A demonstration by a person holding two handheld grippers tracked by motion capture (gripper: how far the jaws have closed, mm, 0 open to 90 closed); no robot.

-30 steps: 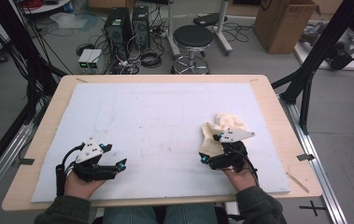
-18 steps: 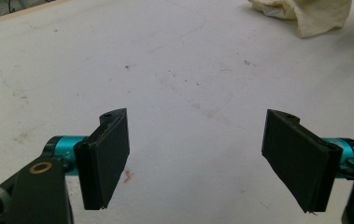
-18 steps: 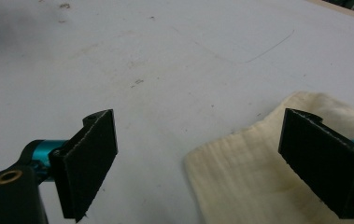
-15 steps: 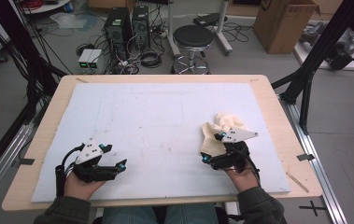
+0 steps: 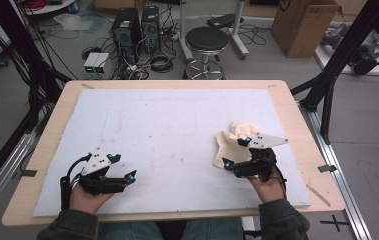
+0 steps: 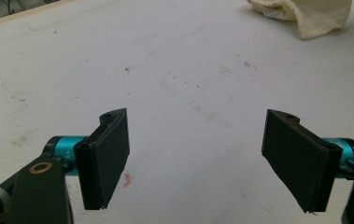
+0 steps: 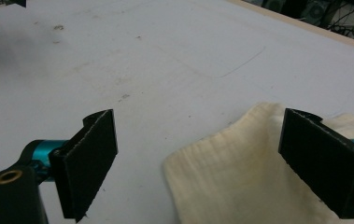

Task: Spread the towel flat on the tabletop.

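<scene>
The cream cloth (image 5: 231,142) lies crumpled at the right of the white mat (image 5: 157,125), just under the right gripper (image 7: 198,163), whose jaws stand spread over its near-left corner (limp, light, likely to sag). Best pinched at that corner. The left gripper (image 6: 195,158) rests spread too, well apart.

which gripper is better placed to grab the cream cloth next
Right, most likely. The right gripper hangs open directly over the cream cloth, one jaw already above it. The left gripper, also open, sits across the white mat, far from it.
</scene>
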